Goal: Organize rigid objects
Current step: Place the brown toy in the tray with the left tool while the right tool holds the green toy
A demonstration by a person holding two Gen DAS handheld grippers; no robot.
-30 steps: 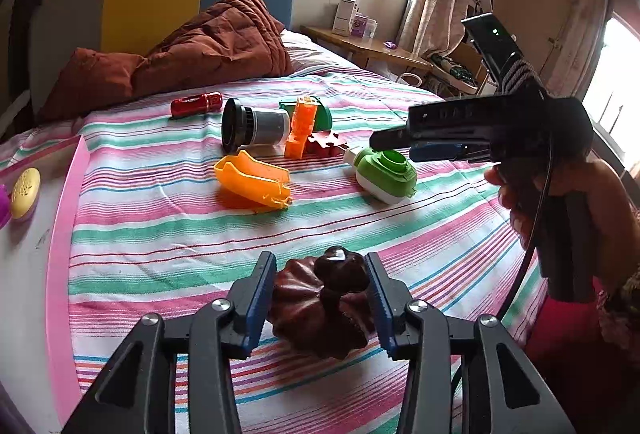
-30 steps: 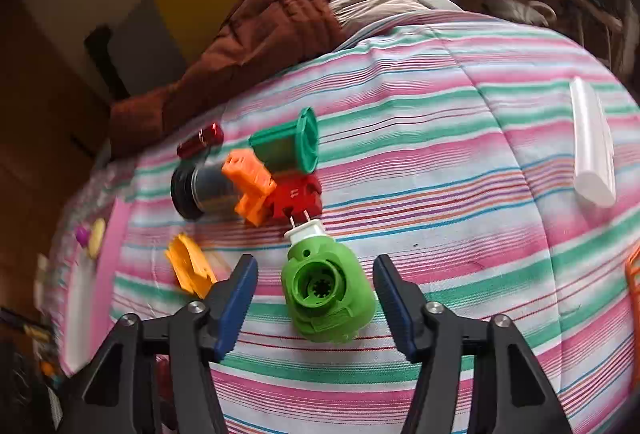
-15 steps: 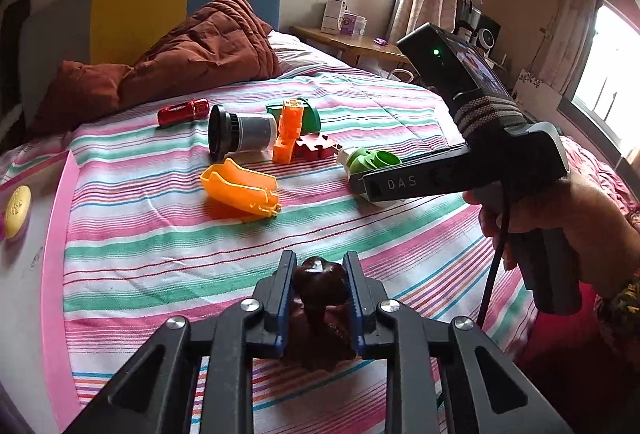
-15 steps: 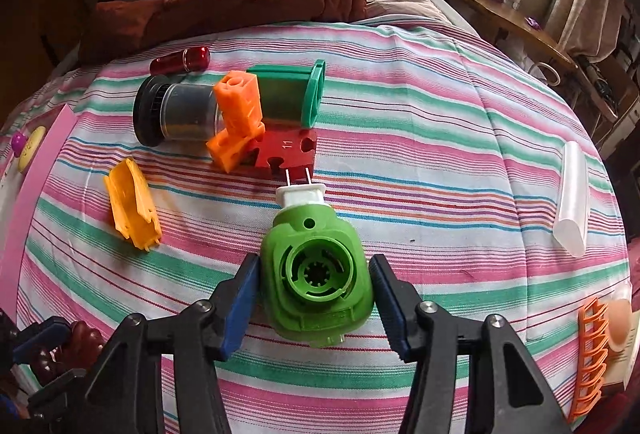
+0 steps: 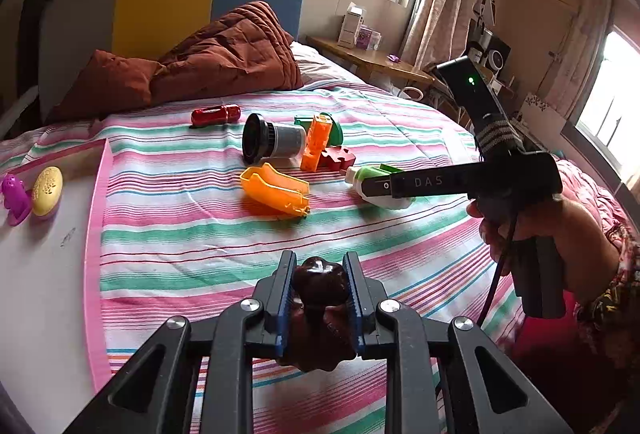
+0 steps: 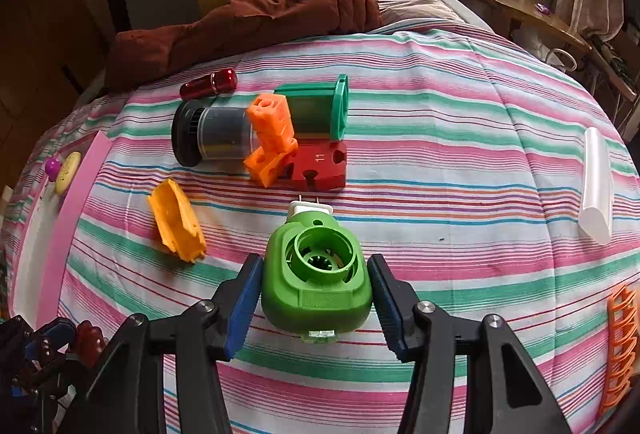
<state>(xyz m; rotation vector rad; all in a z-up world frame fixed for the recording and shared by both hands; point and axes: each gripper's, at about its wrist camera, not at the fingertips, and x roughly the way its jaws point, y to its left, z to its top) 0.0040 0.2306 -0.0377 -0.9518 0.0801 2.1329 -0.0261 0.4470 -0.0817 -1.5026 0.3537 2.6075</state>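
My left gripper [image 5: 318, 266] is shut on a glossy dark brown toy [image 5: 320, 286] and holds it just above the striped bedspread [image 5: 180, 242]. In the right wrist view that gripper [image 6: 52, 346] and the brown toy [image 6: 88, 340] sit at the bottom left. My right gripper [image 6: 316, 266] points down over a green plug-in device [image 6: 316, 286] that lies on the bed. Its jaws are closing, and both blue pads touch the device's sides. In the left wrist view a hand [image 5: 532, 222] holds the right gripper over the device [image 5: 376, 171].
Beyond the device lie a red block [image 6: 320, 163], an orange block [image 6: 272, 137], a green cylinder [image 6: 316, 109], a black-lidded jar [image 6: 212, 137], a red capsule [image 6: 208, 83] and an orange scoop [image 6: 176, 226]. A white tube [image 6: 598, 185] lies at right. A brown quilt [image 5: 224, 53] is at the headboard.
My left gripper shut on the brown toy and lifted it a little. My right gripper came down around the green device and its jaws narrowed onto it.
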